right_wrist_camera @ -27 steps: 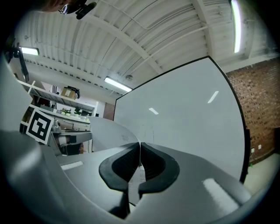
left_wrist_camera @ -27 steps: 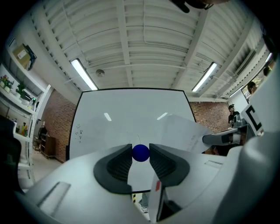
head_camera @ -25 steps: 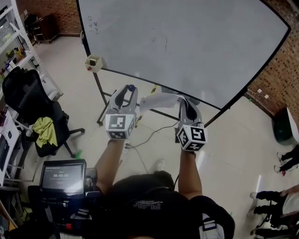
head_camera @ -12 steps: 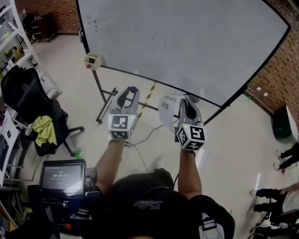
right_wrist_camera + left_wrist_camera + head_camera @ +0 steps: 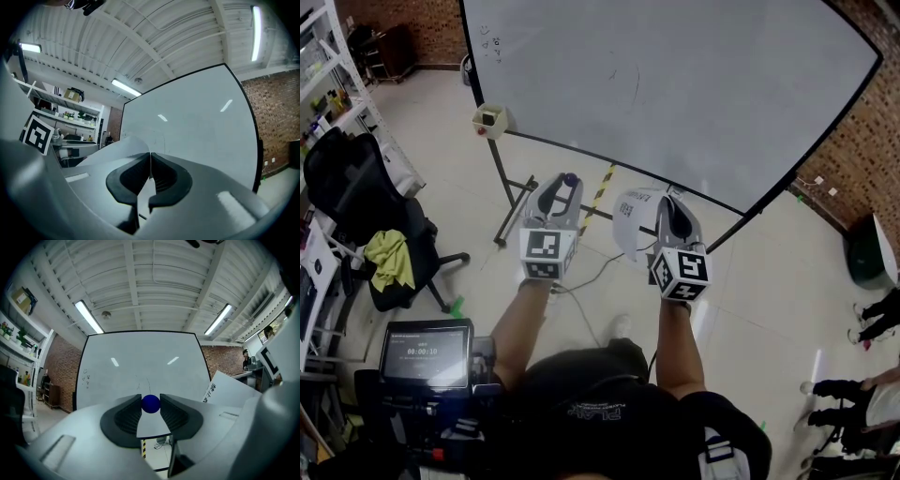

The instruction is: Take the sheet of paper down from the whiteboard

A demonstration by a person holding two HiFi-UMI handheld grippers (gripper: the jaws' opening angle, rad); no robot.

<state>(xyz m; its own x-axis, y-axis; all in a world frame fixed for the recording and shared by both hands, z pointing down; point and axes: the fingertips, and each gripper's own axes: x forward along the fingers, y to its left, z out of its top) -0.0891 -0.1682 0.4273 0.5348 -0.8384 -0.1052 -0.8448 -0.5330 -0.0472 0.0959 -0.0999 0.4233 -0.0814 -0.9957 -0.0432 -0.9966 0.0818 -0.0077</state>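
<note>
A pale tiled floor (image 5: 750, 281) lay under the standing whiteboard (image 5: 675, 84), with a black office chair (image 5: 356, 197) at the left. In the head view, the left tongs (image 5: 566, 181) and right tongs (image 5: 667, 200) were held out before the board, and the sheet of paper (image 5: 630, 220) curled from the right pair, off the board. The left gripper view showed the left tongs clamped on a small blue ball (image 5: 151, 403). The right gripper view showed the right tongs pinched together on the sheet.

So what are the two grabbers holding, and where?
The right gripper pinches the paper sheet by its edge; the left gripper clamps a small blue ball by its sides.
</note>
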